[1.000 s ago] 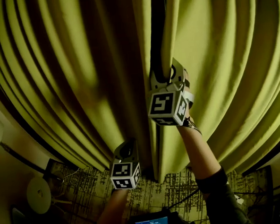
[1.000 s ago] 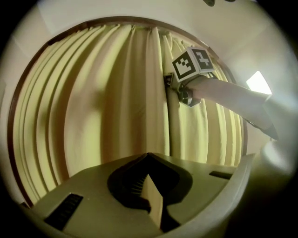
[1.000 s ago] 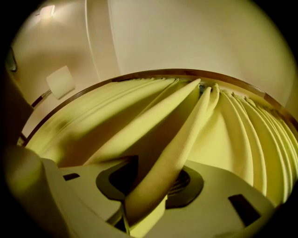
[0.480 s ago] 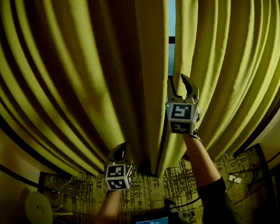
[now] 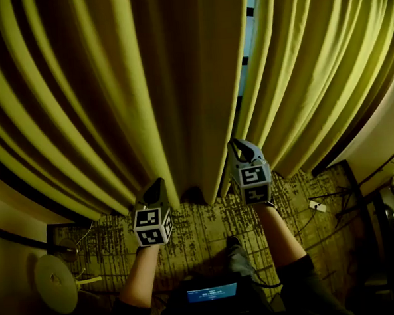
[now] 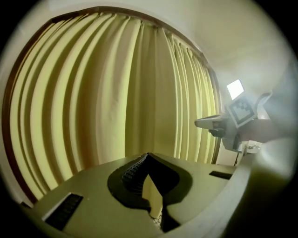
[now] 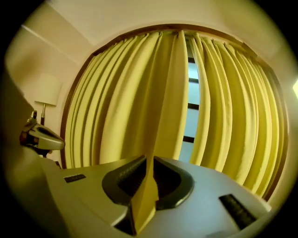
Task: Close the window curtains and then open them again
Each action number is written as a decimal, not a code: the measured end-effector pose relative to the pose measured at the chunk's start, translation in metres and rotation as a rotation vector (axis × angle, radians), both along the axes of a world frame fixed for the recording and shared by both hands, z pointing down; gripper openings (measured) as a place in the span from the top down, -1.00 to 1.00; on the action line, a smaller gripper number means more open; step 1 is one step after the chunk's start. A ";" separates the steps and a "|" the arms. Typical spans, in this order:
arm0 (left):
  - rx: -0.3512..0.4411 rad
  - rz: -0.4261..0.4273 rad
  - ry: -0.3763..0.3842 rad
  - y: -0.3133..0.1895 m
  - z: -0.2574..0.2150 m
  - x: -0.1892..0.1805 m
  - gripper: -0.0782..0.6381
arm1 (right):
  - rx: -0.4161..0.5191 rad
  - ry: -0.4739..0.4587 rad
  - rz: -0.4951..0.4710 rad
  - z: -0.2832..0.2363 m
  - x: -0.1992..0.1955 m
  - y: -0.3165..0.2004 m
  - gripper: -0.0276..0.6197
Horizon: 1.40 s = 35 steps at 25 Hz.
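Observation:
Two yellow-green curtain panels hang in folds, the left panel [image 5: 113, 92] and the right panel [image 5: 312, 80], with a narrow strip of window [image 5: 244, 57] between them. Low at that gap, my right gripper [image 5: 239, 144] has just been closing its jaws. In the right gripper view, the left panel's inner edge [image 7: 150, 139] runs down between the jaws of the right gripper [image 7: 148, 179], which pinch it. My left gripper [image 5: 157, 184] hovers near the left panel's hem, shut and holding nothing. The left gripper view shows the left gripper [image 6: 148, 157] facing the folds, with the right gripper [image 6: 219, 123] to its right.
A patterned carpet [image 5: 201, 233] lies below the hems. A round white object [image 5: 55, 282] and cables sit at the lower left. Dark furniture [image 5: 388, 241] stands at the right. A device with a blue screen [image 5: 212, 292] sits at the person's front. A floor lamp [image 7: 46, 90] stands left of the curtains.
Both grippers have dropped from higher on the curtains to near the hems, the right one much farther. The right jaws stood wide half a second ago and now pinch the edge.

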<state>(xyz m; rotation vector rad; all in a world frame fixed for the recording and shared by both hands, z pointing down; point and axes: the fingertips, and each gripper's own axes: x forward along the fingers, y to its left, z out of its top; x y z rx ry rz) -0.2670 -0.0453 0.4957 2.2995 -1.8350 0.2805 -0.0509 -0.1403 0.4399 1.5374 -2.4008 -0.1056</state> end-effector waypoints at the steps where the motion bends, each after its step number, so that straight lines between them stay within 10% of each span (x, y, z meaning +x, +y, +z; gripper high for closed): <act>1: -0.016 0.005 -0.004 0.009 0.006 -0.003 0.78 | -0.038 0.001 0.004 0.019 0.005 0.015 0.78; 15: -0.141 -0.068 -0.010 0.073 0.060 0.005 0.78 | -0.325 -0.067 -0.009 0.132 0.075 0.099 0.89; 35: -0.197 -0.201 -0.084 0.121 0.071 0.045 0.78 | -0.418 -0.134 -0.053 0.189 0.151 0.132 0.89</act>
